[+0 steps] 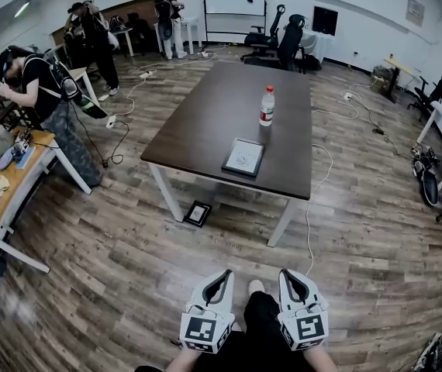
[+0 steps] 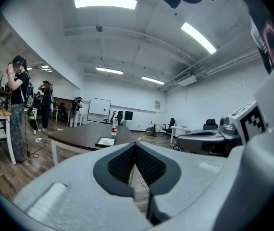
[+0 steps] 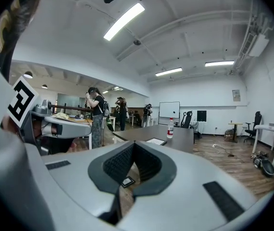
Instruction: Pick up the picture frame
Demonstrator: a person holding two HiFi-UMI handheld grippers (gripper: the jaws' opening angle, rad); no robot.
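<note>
- The picture frame [image 1: 243, 157] lies flat on the bench [image 1: 213, 107], near its front edge, with nothing touching it.
- A second frame [image 1: 198, 213] lies on the floor [image 1: 112, 270] under the bench's front edge; I cannot tell which of the two is meant.
- A bottle [image 1: 267, 106] stands upright on the bench just behind the first frame. It looks clear, but it is too small to judge how full it is.
- The left gripper [image 1: 222, 277] and right gripper [image 1: 287, 276] hang side by side, well short of the bench, each with its fingers [image 2: 122, 165] clenched on nothing.
- I'd say nothing is done yet: the approach, opening, grasp and lift all remain.
</note>
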